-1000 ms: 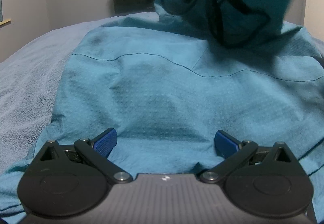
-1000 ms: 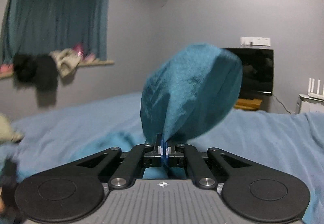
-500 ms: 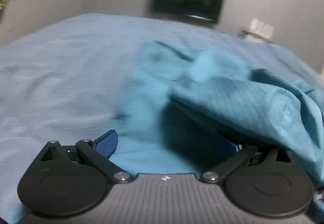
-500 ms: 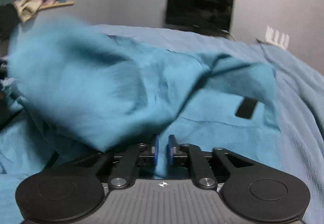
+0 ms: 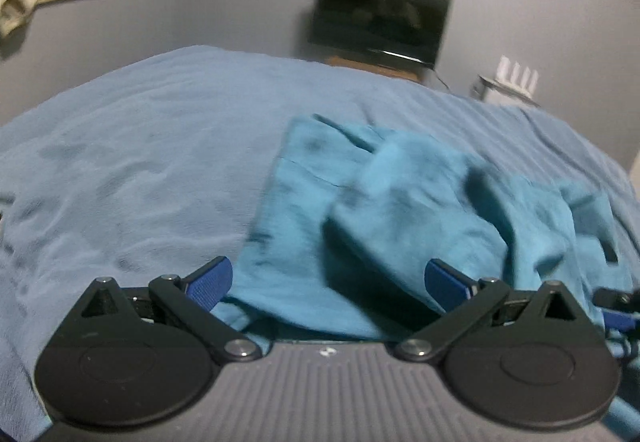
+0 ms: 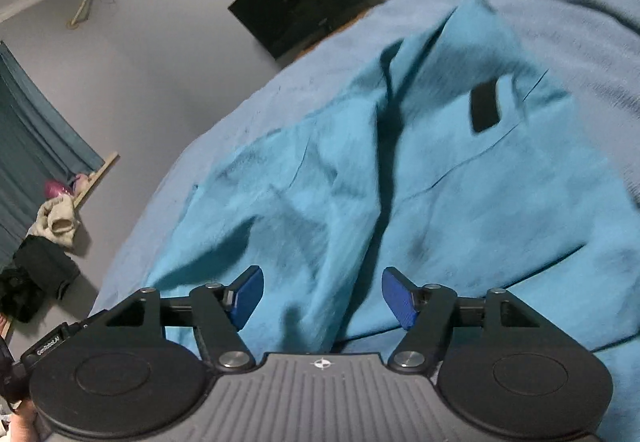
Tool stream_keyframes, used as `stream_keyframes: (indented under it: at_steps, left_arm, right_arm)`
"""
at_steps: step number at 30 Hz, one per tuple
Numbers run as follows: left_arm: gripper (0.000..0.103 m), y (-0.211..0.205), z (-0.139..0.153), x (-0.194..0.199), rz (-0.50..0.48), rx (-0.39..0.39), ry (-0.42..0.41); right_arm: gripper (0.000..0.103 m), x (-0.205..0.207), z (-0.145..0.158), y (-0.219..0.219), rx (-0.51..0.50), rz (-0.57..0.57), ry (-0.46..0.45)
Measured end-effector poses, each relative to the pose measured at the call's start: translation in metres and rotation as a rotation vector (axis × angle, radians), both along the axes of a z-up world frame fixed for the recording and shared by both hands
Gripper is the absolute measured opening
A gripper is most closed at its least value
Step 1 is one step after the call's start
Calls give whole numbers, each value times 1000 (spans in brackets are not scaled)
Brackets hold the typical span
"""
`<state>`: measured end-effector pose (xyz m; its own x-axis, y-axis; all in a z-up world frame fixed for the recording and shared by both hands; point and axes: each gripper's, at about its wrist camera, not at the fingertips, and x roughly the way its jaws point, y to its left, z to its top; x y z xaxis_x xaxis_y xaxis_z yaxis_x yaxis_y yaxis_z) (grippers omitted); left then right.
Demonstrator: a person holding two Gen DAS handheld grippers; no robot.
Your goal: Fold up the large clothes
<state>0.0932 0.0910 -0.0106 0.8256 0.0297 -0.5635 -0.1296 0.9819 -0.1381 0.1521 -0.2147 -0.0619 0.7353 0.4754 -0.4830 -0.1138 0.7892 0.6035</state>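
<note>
The right gripper (image 6: 322,296), which a second ago pinched a raised flap of the teal garment (image 6: 400,178), now gapes wide and empty; that flap lies thrown across the garment on the bed (image 5: 140,162). The left gripper (image 5: 328,282) is also wide open, holding nothing. One fold looks laid, still rumpled.

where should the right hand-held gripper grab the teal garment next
Probably the raised fold ridge of the teal garment just ahead of the open right hand-held gripper, approached from the near edge: the ridge stands up off the bed, so fingers can straddle it.
</note>
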Motion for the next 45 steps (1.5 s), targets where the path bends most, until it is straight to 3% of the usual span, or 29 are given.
stream_keyframes:
  at_steps: [3, 4, 5, 6, 7, 11, 13, 15, 18, 20, 22, 25, 28, 31, 33, 36, 42, 45]
  left_arm:
    - [103, -12, -2, 4, -40, 11, -5]
    - [103, -14, -3, 6, -52, 9, -7]
    - [103, -14, -5, 10, -58, 9, -4]
    - [103, -16, -6, 13, -59, 9, 0]
    - [103, -16, -7, 18, -59, 7, 2]
    - [103, -22, -9, 33, -78, 3, -6]
    - [103, -26, -13, 38, -95, 17, -12]
    - [103, -30, -19, 42, -115, 44, -11]
    - [103, -41, -30, 48, -156, 103, 13]
    - [103, -47, -37, 50, -178, 147, 33]
    - [103, -53, -46, 51, -195, 197, 58]
    - [103, -54, -55, 54, -203, 230, 83]
    - [103, -52, -56, 54, -197, 206, 84]
    - [103, -51, -58, 54, -200, 193, 91]
    - [103, -51, -61, 56, -203, 198, 109]
    - [103, -51, -69, 60, -206, 218, 157]
    - [103, -55, -80, 62, -230, 287, 159]
    - [103, -53, -80, 60, -230, 289, 151]
  right_arm:
    - [69, 7, -10, 11, -3, 37, 25]
    - [63, 9, -12, 13, -10, 51, 27]
    - [38, 11, -11, 15, -23, 62, 19]
    - [19, 12, -7, 17, -56, 57, -4]
    - [13, 12, 0, 18, -95, 40, -37]
    - [7, 6, 36, 11, -303, -77, -220]
    - [7, 7, 46, 8, -430, -143, -270]
    - [7, 12, 45, 5, -502, -172, -262]
    - [7, 23, 25, 8, -503, -146, -190]
    - [9, 24, 15, 14, -535, -129, -174]
    - [18, 21, 16, 17, -566, -157, -199]
    - [58, 18, 27, 21, -572, -212, -291]
    - [59, 12, 36, 32, -566, -155, -404]
    - [59, 6, 33, 53, -568, -1, -446]
    - [59, 9, 21, 68, -609, 98, -418]
    - [60, 19, -4, 82, -702, 145, -293]
    - [66, 20, -11, 77, -698, 133, -286]
    - [76, 17, -15, 71, -705, 113, -278]
